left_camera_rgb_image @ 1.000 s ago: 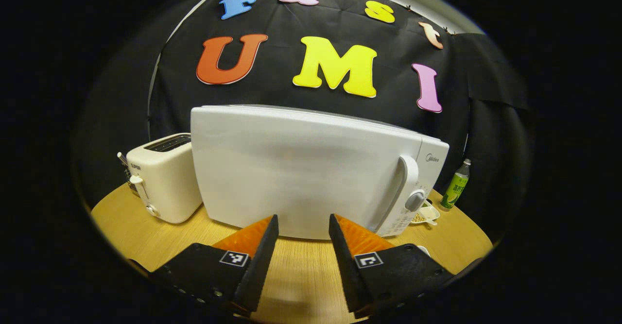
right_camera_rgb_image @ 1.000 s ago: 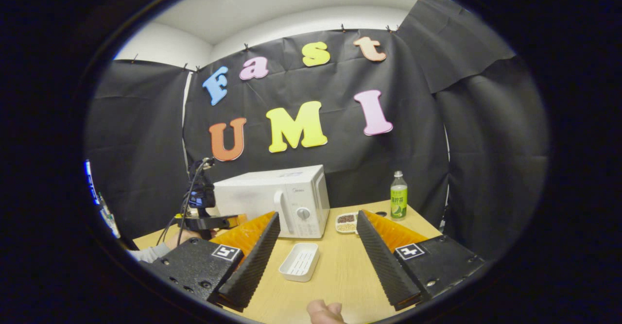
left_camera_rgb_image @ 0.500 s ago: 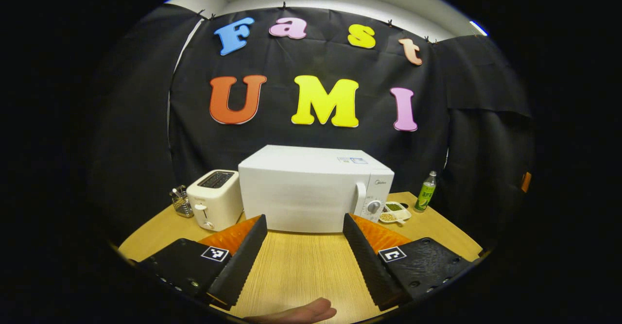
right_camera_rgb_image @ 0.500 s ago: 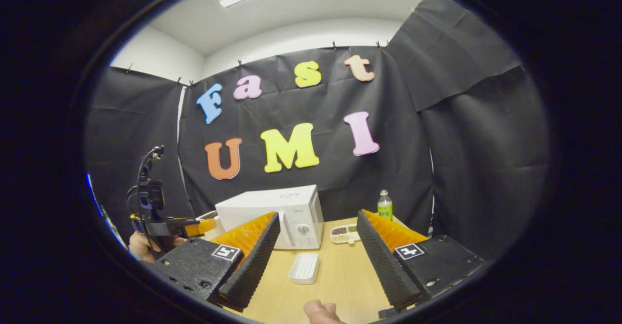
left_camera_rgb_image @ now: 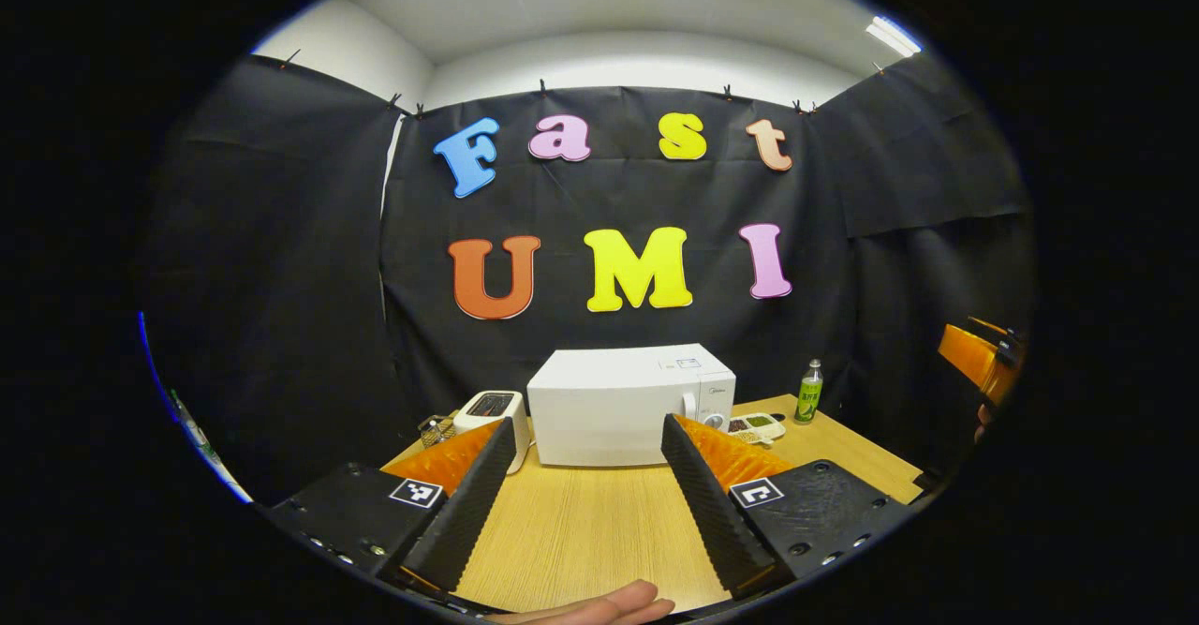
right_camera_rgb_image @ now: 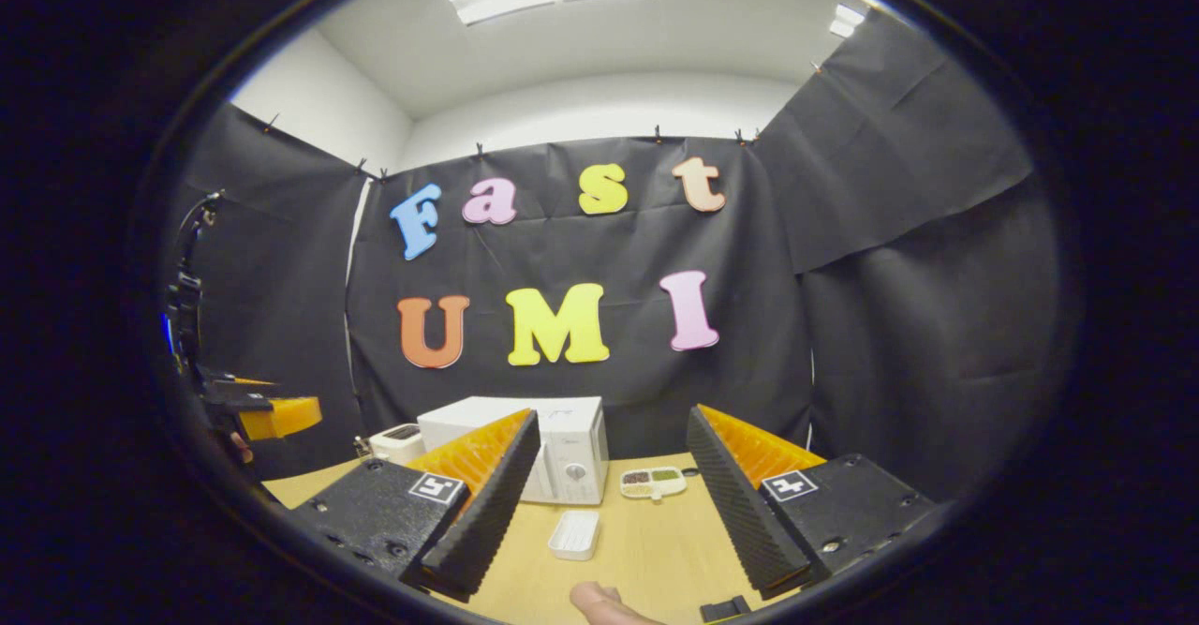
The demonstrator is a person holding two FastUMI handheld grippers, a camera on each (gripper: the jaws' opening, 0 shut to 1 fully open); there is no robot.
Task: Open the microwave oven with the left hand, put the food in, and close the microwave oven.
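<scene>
The white microwave (left_camera_rgb_image: 629, 405) stands at the back of the wooden table (left_camera_rgb_image: 581, 531) with its door shut; it also sits far off in the right gripper view (right_camera_rgb_image: 562, 456). A divided dish of food (left_camera_rgb_image: 754, 426) lies to its right, and is seen again (right_camera_rgb_image: 653, 482) in the right gripper view. My left gripper (left_camera_rgb_image: 588, 419) hovers open and empty, well back from the microwave. My right gripper (right_camera_rgb_image: 613, 411) is likewise open and empty. Each gripper appears at the edge of the other's view: the right gripper (left_camera_rgb_image: 974, 353) and the left gripper (right_camera_rgb_image: 281, 414).
A white toaster (left_camera_rgb_image: 492, 414) stands left of the microwave and a green bottle (left_camera_rgb_image: 808, 391) at the back right. A white empty tray (right_camera_rgb_image: 574, 534) lies in front of the microwave. A person's fingertip (left_camera_rgb_image: 599, 606) shows at the bottom edge.
Both grippers have drawn back and risen away from the microwave, which now looks much smaller. The door has stayed shut and both grippers have stayed open.
</scene>
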